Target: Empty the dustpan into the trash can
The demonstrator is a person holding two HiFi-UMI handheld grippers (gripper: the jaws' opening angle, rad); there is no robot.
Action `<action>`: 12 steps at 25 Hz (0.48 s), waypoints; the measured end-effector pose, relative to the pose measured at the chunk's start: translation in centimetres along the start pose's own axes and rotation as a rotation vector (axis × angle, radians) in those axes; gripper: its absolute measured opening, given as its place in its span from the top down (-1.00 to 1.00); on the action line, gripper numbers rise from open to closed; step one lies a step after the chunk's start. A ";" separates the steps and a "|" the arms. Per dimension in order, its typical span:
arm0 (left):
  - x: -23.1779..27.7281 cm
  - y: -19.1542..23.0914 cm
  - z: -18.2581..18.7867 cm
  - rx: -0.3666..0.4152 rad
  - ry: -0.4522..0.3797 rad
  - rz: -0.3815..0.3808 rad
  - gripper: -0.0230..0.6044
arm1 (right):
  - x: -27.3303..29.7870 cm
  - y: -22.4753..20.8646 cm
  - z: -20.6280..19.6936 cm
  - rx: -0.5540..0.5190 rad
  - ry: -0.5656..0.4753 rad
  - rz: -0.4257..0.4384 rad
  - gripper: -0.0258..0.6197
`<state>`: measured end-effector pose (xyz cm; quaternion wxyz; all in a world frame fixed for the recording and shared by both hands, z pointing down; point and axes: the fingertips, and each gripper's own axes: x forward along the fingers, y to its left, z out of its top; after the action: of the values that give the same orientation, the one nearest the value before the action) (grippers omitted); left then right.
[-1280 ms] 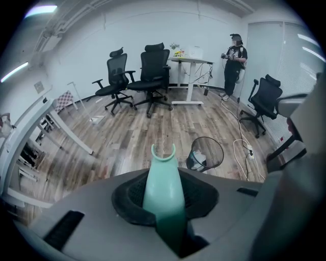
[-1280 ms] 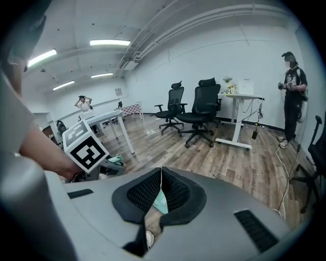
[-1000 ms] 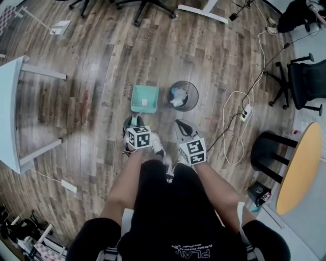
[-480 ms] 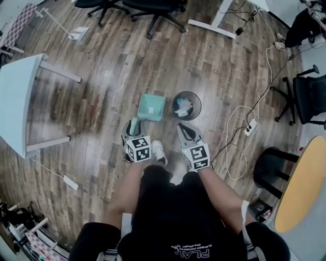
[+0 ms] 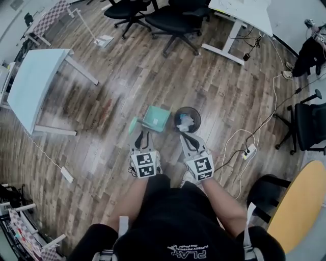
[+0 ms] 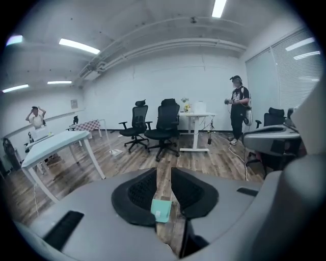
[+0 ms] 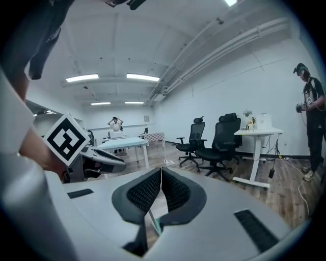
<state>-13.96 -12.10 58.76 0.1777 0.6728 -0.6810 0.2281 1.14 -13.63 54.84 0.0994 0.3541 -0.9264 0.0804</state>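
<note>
The teal dustpan lies flat on the wood floor with its handle toward the lower left. Just right of it stands the black mesh trash can with crumpled white paper inside. My left gripper hangs above the floor behind the pan. Its jaws are closing with nothing between them, and the dustpan shows far below through the gap of the left gripper. My right gripper hovers near the can. In the right gripper view the right gripper has its tips together and is empty.
A pale table stands at the left, office chairs and a white desk at the back. Cables and a power strip lie to the right, by a black stool and a round yellow table. A person stands by the desk.
Both grippers have risen from the floor. The left gripper has come off the dustpan's handle, and the pan stays on the floor beside the can. The head view has pulled up and back.
</note>
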 end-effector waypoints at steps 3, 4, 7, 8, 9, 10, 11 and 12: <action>-2.5 -1.9 1.0 -0.001 -0.030 -0.009 0.66 | -1.9 0.3 2.0 -0.001 -0.060 0.027 0.84; -3.4 -2.4 1.3 0.002 -0.040 -0.010 0.70 | -2.6 0.6 2.7 -0.003 -0.076 0.037 0.84; -6.4 -3.7 1.6 0.000 -0.065 -0.016 0.78 | -4.7 1.5 4.3 -0.021 -0.120 0.066 0.84; -7.2 -4.3 1.7 -0.007 -0.073 -0.023 0.80 | -5.3 1.8 4.7 -0.025 -0.134 0.075 0.84; -8.0 -4.8 1.7 -0.017 -0.081 -0.034 0.83 | -5.9 2.0 4.9 -0.026 -0.148 0.083 0.84; -8.6 -5.4 1.8 -0.024 -0.090 -0.048 0.85 | -6.5 2.2 5.2 -0.024 -0.160 0.090 0.84; -9.1 -5.9 2.0 -0.029 -0.099 -0.062 0.85 | -7.0 2.4 5.5 -0.019 -0.170 0.095 0.84; -9.6 -6.4 2.1 -0.030 -0.109 -0.075 0.85 | -7.4 2.6 5.7 -0.013 -0.179 0.100 0.84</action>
<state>-7.09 -5.21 52.18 0.1587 0.7064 -0.6674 0.1743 4.08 -8.19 47.28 0.0145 0.3125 -0.9486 0.0472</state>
